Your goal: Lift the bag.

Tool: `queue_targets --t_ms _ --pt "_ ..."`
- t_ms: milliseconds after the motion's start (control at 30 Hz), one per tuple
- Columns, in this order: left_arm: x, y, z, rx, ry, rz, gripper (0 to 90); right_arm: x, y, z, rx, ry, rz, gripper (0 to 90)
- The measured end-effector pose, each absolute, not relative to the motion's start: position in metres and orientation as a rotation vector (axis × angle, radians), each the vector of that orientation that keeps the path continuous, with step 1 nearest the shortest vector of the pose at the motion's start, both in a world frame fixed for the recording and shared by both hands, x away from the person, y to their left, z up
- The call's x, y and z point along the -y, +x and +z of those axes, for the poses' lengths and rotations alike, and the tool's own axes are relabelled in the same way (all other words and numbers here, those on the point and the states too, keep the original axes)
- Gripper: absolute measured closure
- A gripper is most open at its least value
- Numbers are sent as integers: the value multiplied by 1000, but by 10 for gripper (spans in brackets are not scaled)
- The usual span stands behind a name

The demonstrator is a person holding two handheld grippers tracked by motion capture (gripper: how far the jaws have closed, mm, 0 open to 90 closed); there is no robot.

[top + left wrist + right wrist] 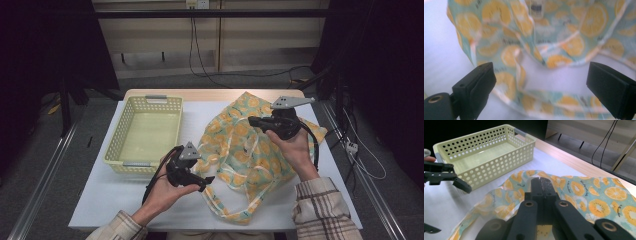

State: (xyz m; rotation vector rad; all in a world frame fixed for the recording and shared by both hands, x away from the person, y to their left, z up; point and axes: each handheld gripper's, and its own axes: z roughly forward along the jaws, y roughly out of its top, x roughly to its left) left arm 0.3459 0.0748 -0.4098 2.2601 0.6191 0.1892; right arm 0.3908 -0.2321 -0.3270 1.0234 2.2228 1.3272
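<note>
A cloth bag printed with orange slices lies rumpled on the white table. My right gripper hovers over the bag's upper middle. In the right gripper view its jaws are pressed together with the bag's cloth bunched at their tips, seemingly pinched. My left gripper is at the bag's left edge, low over the table. In the left gripper view its jaws stand wide apart, with the bag's edge and a strap lying beyond and between them, untouched.
A pale yellow perforated basket stands at the table's back left with nothing in it; its wall is near my left gripper. Cables run across the floor beyond the table. Bare table lies in front of the basket.
</note>
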Motion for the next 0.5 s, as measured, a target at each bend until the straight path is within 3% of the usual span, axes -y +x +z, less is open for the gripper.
queue_targets --t_ms 300,500 --pt "-80 333 -440 -579 2296 129 174 233 389 -334 -2231 1023 1330 900" --pt "-76 343 -449 -587 2302 147 176 230 390 -338 -2245 1028 1320 900"
